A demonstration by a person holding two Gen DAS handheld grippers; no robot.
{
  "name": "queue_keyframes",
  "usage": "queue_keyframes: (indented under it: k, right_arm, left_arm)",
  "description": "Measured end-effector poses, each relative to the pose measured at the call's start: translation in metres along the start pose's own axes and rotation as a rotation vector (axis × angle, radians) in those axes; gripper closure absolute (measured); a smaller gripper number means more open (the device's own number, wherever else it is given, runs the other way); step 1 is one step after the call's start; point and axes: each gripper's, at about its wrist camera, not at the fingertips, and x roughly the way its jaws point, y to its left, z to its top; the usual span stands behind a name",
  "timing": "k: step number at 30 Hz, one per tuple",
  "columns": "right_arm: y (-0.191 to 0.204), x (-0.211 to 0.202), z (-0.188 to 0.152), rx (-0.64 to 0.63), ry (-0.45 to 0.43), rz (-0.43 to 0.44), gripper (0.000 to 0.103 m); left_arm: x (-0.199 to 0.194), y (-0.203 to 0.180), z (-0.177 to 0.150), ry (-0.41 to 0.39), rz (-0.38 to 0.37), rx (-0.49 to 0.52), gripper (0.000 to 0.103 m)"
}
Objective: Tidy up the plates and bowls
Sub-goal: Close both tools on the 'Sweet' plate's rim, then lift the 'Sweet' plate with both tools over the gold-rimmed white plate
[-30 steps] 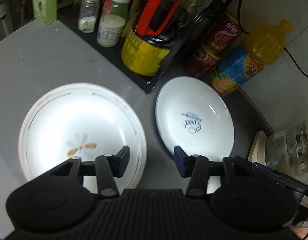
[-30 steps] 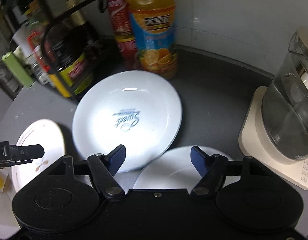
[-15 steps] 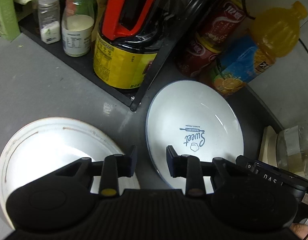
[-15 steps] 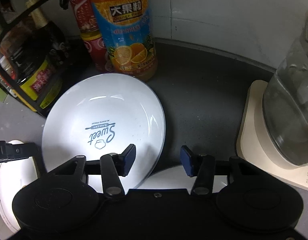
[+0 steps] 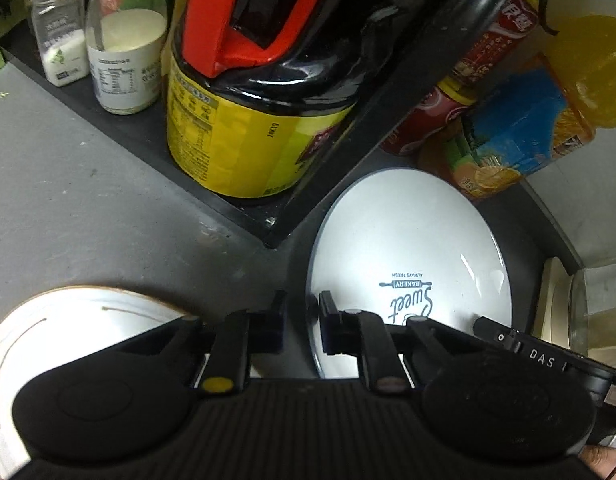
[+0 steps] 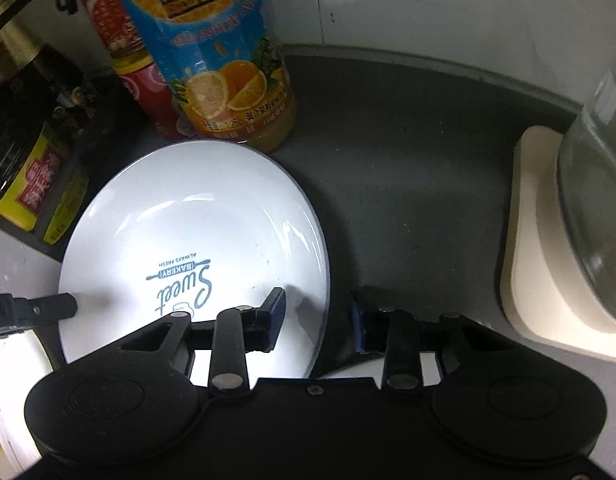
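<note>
Plate [image 6: 195,216] reads "Sweet Bakery"

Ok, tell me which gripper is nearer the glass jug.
Right. The right gripper straddles the edge of the bakery plate that faces the glass jug; the left gripper straddles the opposite edge, with the plate between it and the jug.

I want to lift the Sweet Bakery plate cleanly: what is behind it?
Behind the plate stand an orange juice bottle and a red can, close to its far rim. Whether they touch it cannot be told; their bases are partly covered.
</note>
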Motion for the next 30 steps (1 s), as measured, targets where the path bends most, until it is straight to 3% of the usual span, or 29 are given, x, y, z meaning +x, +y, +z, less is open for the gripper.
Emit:
queue_keyframes:
  k: [16, 24, 30]
  right_arm:
    - [-0.009, 0.011, 0.003, 0.062, 0.012, 0.082, 0.077]
    - [-0.017, -0.002, -0.005, 0.063, -0.025, 0.138, 0.086]
    - [-0.026, -0.024, -0.008, 0.063, -0.068, 0.199, 0.093]
  left_arm:
    - [0.016, 0.002, 0.007, 0.036, -0.038, -0.041, 0.096]
    - [0.005, 0.002, 0.007, 0.02, -0.021, -0.023, 0.096]
    - [-0.011, 0.01, 0.009, -0.001, -0.064, -0.03, 0.097]
